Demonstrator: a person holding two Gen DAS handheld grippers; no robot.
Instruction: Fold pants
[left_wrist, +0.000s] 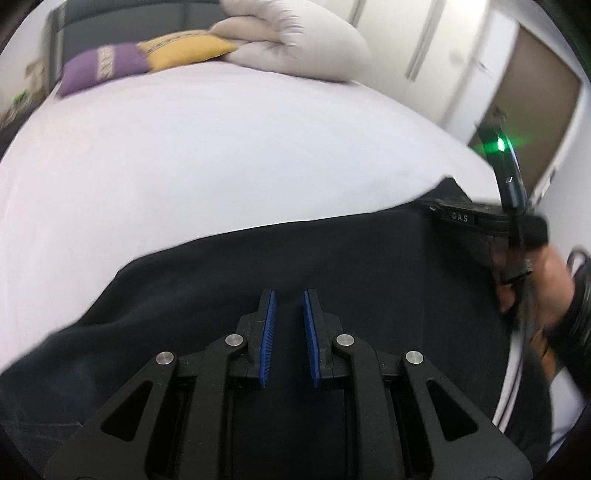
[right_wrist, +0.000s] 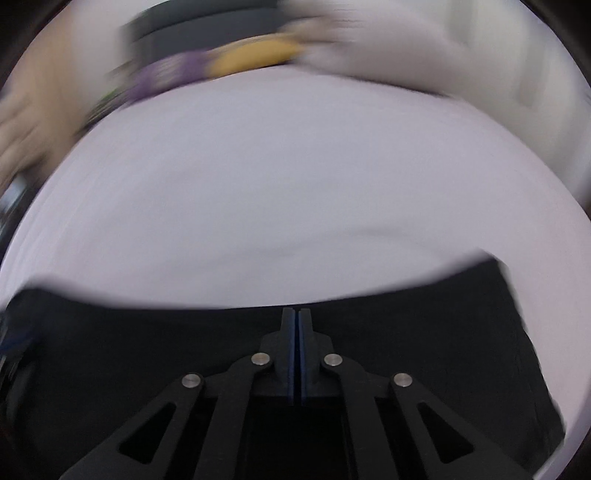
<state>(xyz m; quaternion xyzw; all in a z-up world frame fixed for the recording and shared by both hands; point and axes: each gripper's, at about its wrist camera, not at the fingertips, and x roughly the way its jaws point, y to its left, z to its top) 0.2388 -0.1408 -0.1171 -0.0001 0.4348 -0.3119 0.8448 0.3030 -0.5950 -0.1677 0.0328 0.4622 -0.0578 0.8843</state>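
A: Where do the pants (left_wrist: 332, 258) lie?

B: Black, spread flat along the near edge of the bed (left_wrist: 221, 166), on the white sheet. Their far edge runs straight across in both wrist views. One corner reaches toward the bed's right edge.

A: Left gripper (left_wrist: 288, 295)?

B: Over the dark cloth, pointing down at it. Blue pads (left_wrist: 269, 332) stand a narrow gap apart, black fabric showing between them. Whether they pinch a fold of it I cannot tell.

A: Right gripper (right_wrist: 296, 312)?

B: Jaws pressed together, blue pads meeting with only a thin line between. Tips sit at the far edge of the pants. Whether cloth is caught there I cannot tell; that view is smeared by motion blur.

A: Seen from the left side?

B: Yes, the right gripper shows near the pants' right corner, a hand (left_wrist: 546, 280) around its grip, a green light (left_wrist: 500, 144) glowing on it.

A: Far end of the bed?

B: A purple cushion (left_wrist: 99, 70), a yellow cushion (left_wrist: 184, 50), and a bunched pale duvet (left_wrist: 295, 40) at the head edge.
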